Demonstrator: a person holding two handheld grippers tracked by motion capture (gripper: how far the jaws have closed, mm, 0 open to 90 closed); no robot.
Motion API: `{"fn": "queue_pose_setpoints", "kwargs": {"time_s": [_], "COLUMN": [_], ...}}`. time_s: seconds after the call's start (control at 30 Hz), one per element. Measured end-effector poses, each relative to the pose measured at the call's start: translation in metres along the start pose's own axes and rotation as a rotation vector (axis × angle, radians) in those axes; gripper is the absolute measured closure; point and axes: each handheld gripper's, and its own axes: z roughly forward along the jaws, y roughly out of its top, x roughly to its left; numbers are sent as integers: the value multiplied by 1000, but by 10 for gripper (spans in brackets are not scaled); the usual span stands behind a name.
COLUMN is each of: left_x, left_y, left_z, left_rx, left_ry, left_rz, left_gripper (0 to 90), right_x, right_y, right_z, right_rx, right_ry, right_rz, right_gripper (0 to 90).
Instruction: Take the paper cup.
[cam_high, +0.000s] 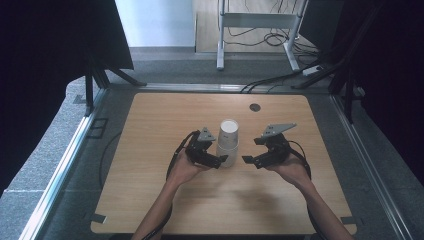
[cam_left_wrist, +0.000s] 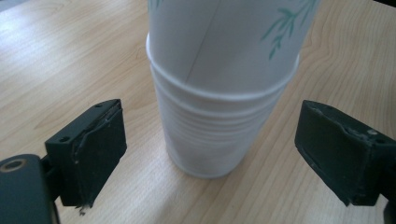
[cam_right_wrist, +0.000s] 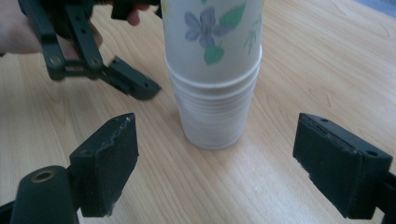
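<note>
A stack of white paper cups (cam_high: 228, 141) stands upright near the middle of the wooden table (cam_high: 150, 200). The top cup carries a flower and leaf print (cam_right_wrist: 212, 35). My left gripper (cam_high: 220, 155) is at the stack's left, and its jaws stand on either side of the stack's base (cam_left_wrist: 210, 140) with a gap on both sides, so it is open. My right gripper (cam_high: 251, 150) is just right of the stack, open, with the cups (cam_right_wrist: 215, 98) ahead of its jaws and not between them. One left gripper fingertip (cam_right_wrist: 135, 86) shows beside the stack.
A small dark round spot (cam_high: 255, 107) marks the table near its far edge. Black screens stand at both sides, with metal rails along the table. A white desk frame (cam_high: 257, 22) and cables lie on the floor beyond.
</note>
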Motion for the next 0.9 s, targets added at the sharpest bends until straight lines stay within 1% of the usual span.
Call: {"fn": "queue_pose_setpoints", "kwargs": {"time_s": [0.07, 0.2, 0.33, 0.5, 0.6, 0.73, 0.8, 0.9], "left_x": [0, 0, 0, 0, 0, 0, -1, -1], "left_y": [3, 6, 6, 6, 7, 7, 7, 7], "left_z": [2, 6, 10, 14, 16, 16, 16, 16], "left_rx": [-3, -7, -12, -17, -23, -29, -29, -32], "left_ry": [-1, -1, -1, -8, -12, -21, -16, -16], "left_rz": [6, 9, 4, -3, -1, 5, 8, 9], "left_gripper": [94, 102, 137, 143, 151, 194, 195, 203], "right_x": [0, -1, -3, -5, -6, -6, -6, -6], "right_y": [7, 13, 22, 28, 32, 42, 44, 53], "right_z": [2, 3, 6, 8, 9, 11, 11, 13], "right_rx": [2, -1, 3, 9, 6, 0, -2, -6], "right_ry": [2, 4, 9, 8, 10, 18, 19, 27], "right_rz": [-5, -6, -10, -19, -18, -23, -23, -23], "right_gripper": [151, 156, 160, 159, 160, 160, 160, 160]}}
